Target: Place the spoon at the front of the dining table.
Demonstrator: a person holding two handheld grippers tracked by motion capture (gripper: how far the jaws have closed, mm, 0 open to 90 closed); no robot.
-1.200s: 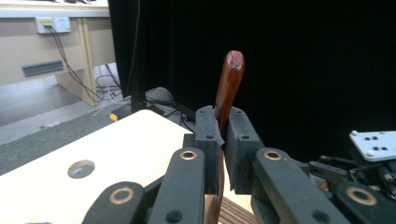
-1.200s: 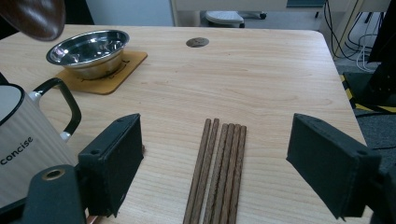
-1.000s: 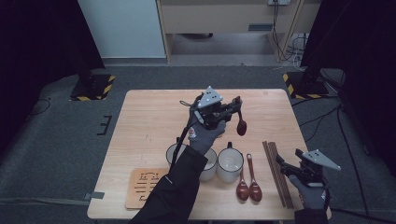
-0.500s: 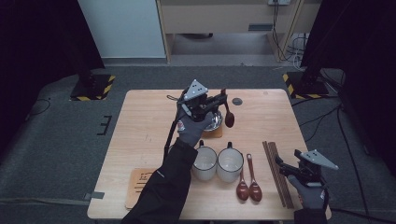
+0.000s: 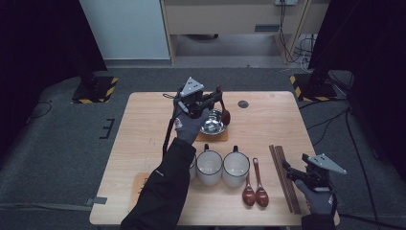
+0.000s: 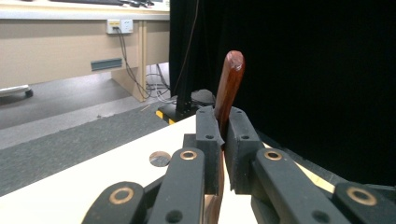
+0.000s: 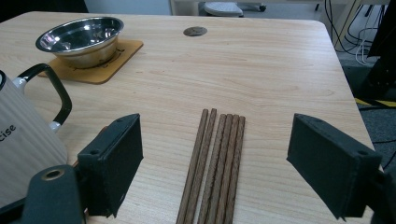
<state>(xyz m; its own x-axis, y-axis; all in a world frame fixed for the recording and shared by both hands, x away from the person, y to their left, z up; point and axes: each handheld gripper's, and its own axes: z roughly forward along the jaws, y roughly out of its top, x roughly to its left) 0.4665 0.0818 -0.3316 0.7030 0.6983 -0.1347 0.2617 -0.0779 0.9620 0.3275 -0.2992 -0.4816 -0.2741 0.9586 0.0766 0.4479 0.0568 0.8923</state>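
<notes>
The light wooden counter [image 5: 143, 139] carries, toward its far middle, a steel bowl [image 5: 212, 122] on a square wooden coaster [image 5: 210, 136], and above that bowl the left gripper [image 5: 216, 99] hangs with its fingers clenched on a dark red-brown wooden spoon [image 5: 225, 116]. The spoon is glossy and slim; in the left gripper view its rounded handle end [image 6: 229, 84] stands up tilted between the two black fingers [image 6: 208, 135], while in the high view its oval head dips at the bowl's right rim. Against the earlier frames, the left hand has carried the spoon leftward across the counter, from open wood right of the bowl to directly over it; the right gripper [image 7: 215, 163] has kept its place at the near right corner, fingers released and spread wide over the bundle of brown chopsticks [image 7: 215, 158], touching nothing. Two white mugs [image 5: 223, 167] and two more spoons [image 5: 254, 189] lie along the near edge. Whether the held spoon's head touches the bowl cannot be told, and the sleeve covers a third mug [image 5: 192, 165] and a wooden board [image 5: 136, 189].
</notes>
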